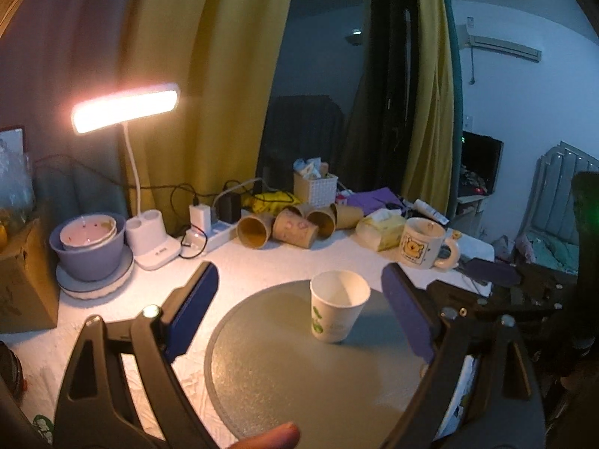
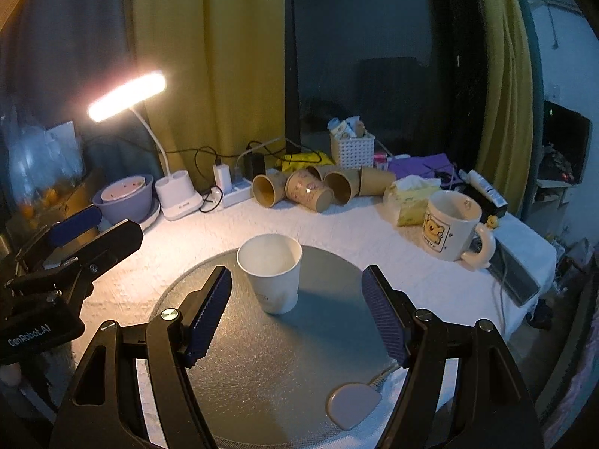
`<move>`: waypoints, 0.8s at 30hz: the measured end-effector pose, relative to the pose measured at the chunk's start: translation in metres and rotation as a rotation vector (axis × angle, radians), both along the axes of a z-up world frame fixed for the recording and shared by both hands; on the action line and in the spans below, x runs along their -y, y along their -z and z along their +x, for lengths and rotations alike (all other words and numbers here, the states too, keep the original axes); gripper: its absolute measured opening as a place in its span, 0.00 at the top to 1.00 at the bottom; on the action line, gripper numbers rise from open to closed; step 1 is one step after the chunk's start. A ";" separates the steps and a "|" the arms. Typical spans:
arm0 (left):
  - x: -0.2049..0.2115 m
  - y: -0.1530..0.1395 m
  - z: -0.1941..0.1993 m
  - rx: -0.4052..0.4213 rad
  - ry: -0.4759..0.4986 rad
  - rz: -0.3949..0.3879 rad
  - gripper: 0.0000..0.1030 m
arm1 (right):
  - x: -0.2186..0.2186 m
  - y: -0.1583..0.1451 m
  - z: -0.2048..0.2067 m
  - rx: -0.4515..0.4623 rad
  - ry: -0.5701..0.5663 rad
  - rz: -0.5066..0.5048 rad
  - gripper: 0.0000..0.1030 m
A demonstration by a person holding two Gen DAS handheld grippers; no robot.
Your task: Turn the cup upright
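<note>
Left wrist view: looks forward and down between own fingers, close over round mat [image 1: 284, 366], facing curtains [image 1: 209, 75] and lamp [image 1: 125, 110]. Right gripper [image 1: 498, 280] intrudes at right edge.

Right wrist view: same heading, also close, set further right; left gripper [image 2: 76, 230] visible at left edge.

Shared: mat [image 2: 277, 366], white cup [image 1: 338, 310] [image 2: 270, 273], lamp [image 2: 127, 95], brown cups [image 1: 284, 226] [image 2: 310, 187], mug [image 1: 425, 243] [image 2: 453, 226].

Left tool [image 1: 301, 308] fingers spread wide, empty; right tool [image 2: 297, 312] likewise
</note>
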State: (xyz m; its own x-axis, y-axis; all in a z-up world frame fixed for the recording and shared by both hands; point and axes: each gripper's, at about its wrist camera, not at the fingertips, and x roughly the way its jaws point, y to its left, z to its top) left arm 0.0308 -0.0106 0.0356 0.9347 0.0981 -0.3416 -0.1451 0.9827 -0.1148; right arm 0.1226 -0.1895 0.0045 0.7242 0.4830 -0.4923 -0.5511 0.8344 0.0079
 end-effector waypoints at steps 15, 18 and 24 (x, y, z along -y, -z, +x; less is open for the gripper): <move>0.012 -0.040 -0.011 0.067 0.005 0.050 0.13 | 0.016 -0.032 -0.016 0.078 0.032 0.026 0.27; 0.010 -0.046 -0.011 0.067 0.007 0.046 0.13 | 0.017 -0.036 -0.019 0.088 0.036 0.029 0.27; 0.008 -0.057 -0.014 0.075 0.025 0.068 0.13 | 0.015 -0.049 -0.024 0.105 0.040 0.030 0.27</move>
